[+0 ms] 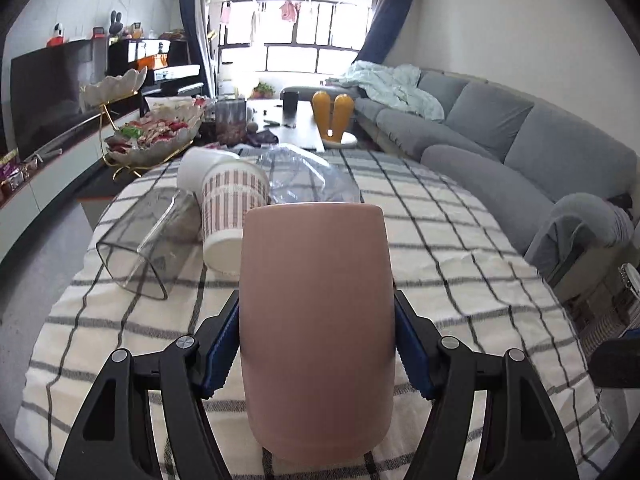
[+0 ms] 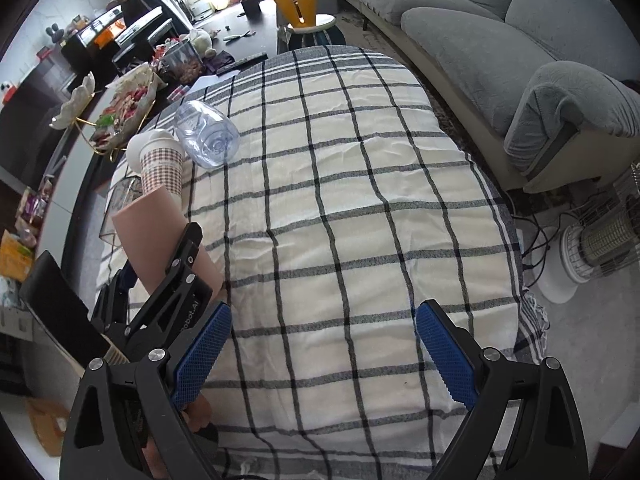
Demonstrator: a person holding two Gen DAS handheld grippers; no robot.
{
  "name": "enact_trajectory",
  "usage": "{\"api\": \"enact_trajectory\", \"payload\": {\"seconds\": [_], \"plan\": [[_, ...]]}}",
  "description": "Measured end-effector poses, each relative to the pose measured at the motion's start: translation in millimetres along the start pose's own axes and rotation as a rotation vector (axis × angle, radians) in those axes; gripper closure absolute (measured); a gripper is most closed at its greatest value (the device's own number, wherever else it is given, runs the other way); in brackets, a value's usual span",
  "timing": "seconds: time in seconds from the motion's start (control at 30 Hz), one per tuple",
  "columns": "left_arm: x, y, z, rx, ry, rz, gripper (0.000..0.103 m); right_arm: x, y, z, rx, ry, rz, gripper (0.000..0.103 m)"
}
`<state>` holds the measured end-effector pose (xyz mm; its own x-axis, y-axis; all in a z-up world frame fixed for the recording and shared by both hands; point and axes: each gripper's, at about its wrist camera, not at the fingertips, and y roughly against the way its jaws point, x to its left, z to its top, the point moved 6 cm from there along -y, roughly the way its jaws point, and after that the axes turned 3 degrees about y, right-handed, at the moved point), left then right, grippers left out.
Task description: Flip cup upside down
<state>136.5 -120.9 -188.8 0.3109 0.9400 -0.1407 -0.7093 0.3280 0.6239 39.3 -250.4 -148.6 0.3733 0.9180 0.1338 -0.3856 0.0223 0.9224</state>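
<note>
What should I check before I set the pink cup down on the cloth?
1. Left gripper pads clamp pink cup on both sides: ok.
2. Cup orientation, rim up or down: cannot tell.
3. Checked tablecloth bare ahead of cup: ok.
4. Patterned paper cup and clear container lie close on the left: not ok.
5. Right gripper open, empty, apart from cup: ok.

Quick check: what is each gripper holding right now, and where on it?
Left gripper clamps the pink cup across its side walls, around mid-body. Right gripper is open, holding nothing.
</note>
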Motion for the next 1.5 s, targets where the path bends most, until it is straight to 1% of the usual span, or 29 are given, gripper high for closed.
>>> {"api": "enact_trajectory", "payload": {"seconds": [0.1, 0.37, 0.67, 0.73, 0.83, 0.9, 0.97, 1.07, 1.13, 1.2, 1.33, 1.5], "plan": [[2, 7, -6, -0.001, -0.012, 0.004, 0.034, -1, 1, -3, 0.008, 0.0, -0.004, 0.009], [5, 22, -24, 0.046, -0.014, 0.003, 0.034, 1, 6, -9, 0.009, 0.013, -0.003, 0.009], [3, 29, -28, 0.071, -0.022, 0.014, 0.033, 1, 7, -12, -0.017, 0.021, -0.011, 0.009], [2, 31, -29, 0.073, -0.025, 0.014, 0.032, -1, 7, -13, -0.023, 0.018, -0.011, 0.009], [0, 35, -29, 0.072, -0.038, 0.022, 0.025, -2, 8, -14, -0.035, 0.02, -0.012, 0.009], [0, 38, -29, 0.074, -0.039, 0.026, 0.018, -4, 8, -15, -0.035, 0.017, -0.006, 0.009], [1, 45, -28, 0.073, -0.044, 0.037, 0.017, -4, 10, -15, -0.041, 0.016, -0.003, 0.009], [3, 57, -24, 0.085, -0.03, 0.035, 0.014, -1, 21, -15, -0.078, 0.026, 0.008, 0.009], [4, 67, -21, 0.089, -0.024, 0.033, 0.014, 2, 33, -14, -0.12, 0.043, 0.007, 0.009], [6, 80, -18, 0.091, -0.018, 0.024, 0.01, 5, 43, -12, -0.163, 0.057, 0.004, 0.009], [11, 111, -5, 0.074, -0.008, 0.029, 0.006, 9, 63, -9, -0.252, 0.082, -0.014, 0.009], [23, 144, 13, 0.033, 0.014, 0.066, 0.002, 16, 75, -7, -0.321, 0.1, -0.021, 0.009]]}}
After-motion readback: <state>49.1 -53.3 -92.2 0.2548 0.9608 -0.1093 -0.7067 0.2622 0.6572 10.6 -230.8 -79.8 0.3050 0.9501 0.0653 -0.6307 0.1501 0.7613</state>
